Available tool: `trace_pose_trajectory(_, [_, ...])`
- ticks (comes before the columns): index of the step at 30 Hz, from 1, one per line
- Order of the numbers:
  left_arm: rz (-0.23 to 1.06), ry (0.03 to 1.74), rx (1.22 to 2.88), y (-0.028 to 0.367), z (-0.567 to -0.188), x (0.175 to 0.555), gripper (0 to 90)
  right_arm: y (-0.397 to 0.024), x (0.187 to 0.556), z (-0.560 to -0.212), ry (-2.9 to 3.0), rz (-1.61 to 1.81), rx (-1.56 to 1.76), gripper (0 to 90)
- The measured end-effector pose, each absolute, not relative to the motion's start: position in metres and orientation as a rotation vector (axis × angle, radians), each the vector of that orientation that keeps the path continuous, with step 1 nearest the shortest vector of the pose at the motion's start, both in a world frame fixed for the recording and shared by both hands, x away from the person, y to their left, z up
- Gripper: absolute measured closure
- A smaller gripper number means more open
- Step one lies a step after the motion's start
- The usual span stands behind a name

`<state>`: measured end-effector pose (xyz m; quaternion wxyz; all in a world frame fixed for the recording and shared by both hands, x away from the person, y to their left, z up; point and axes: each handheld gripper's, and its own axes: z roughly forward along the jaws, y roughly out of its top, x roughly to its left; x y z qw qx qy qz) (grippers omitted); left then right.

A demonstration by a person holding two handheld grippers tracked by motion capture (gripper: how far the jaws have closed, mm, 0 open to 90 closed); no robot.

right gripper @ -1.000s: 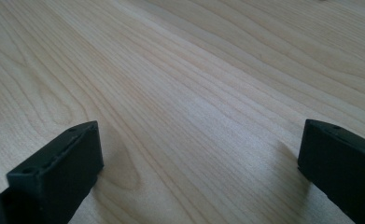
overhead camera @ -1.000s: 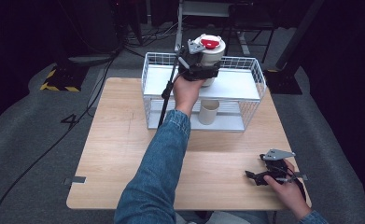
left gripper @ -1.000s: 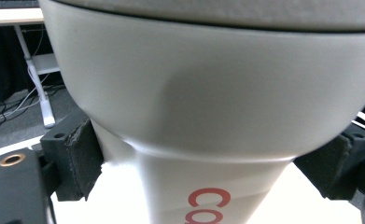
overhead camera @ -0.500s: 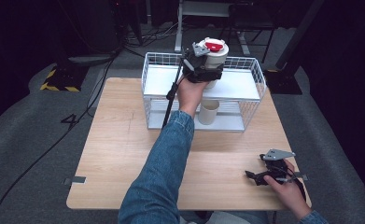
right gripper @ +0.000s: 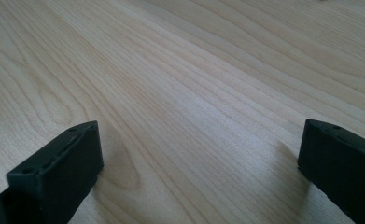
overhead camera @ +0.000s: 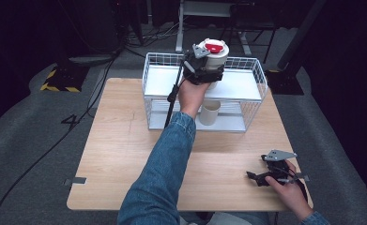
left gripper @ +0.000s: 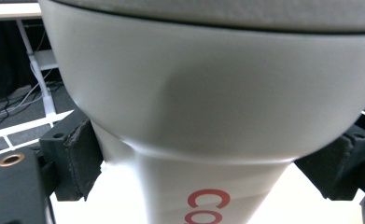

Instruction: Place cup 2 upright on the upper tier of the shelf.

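A white paper cup (overhead camera: pixel 217 56) with a white lid and a red mark on top is held above the top shelf of a white wire rack (overhead camera: pixel 251 86). My left gripper (overhead camera: pixel 208 72) is shut on the cup's body just under the lid. In the left gripper view the cup (left gripper: pixel 208 93) is very close, with black pads (left gripper: pixel 80 158) pressed on both sides and red letters low on it. A second, open paper cup (overhead camera: pixel 209 112) stands on the rack's lower shelf. My right gripper (overhead camera: pixel 255 178) lies on the wooden table (overhead camera: pixel 125 154) at the front right, open, jaws (right gripper: pixel 199 158) wide apart over bare wood.
The rack stands at the table's far edge, with a black cable hanging down in front of its left half. Dark floor, cables and stands lie beyond the table. A piece of tape (overhead camera: pixel 75 181) is at the table's front left corner.
The left gripper has carried the cup a little to the right over the rack's top shelf. The right gripper has not moved.
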<state>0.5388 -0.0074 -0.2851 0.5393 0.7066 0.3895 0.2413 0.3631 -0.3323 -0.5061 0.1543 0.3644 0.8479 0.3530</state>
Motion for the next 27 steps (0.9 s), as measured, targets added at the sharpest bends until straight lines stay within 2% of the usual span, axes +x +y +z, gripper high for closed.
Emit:
trace_pose_trajectory(4, [0.582,0.92,1.685,-0.007,-0.285,0.539,11.2,-0.332,0.363,-0.506,2.43,1.011,1.044,0.1])
trace_pose_trajectory(7, [0.591,0.936,1.675,-0.006,-0.286,0.539,6.1,-0.332,0.363,-0.506,2.431,1.011,1.043,0.1])
trace_pose_trajectory(8, [0.586,0.951,1.667,-0.004,-0.286,0.539,1.7,-0.332,0.363,-0.506,2.43,1.012,1.044,0.1])
trace_pose_trajectory(10, [0.583,0.952,1.668,-0.004,-0.286,0.539,0.1,-0.332,0.363,-0.506,2.43,1.013,1.046,0.2])
trace_pose_trajectory(27, [0.557,0.895,1.686,0.02,-0.266,0.507,0.0,-0.332,0.363,-0.506,2.431,1.01,1.041,0.1])
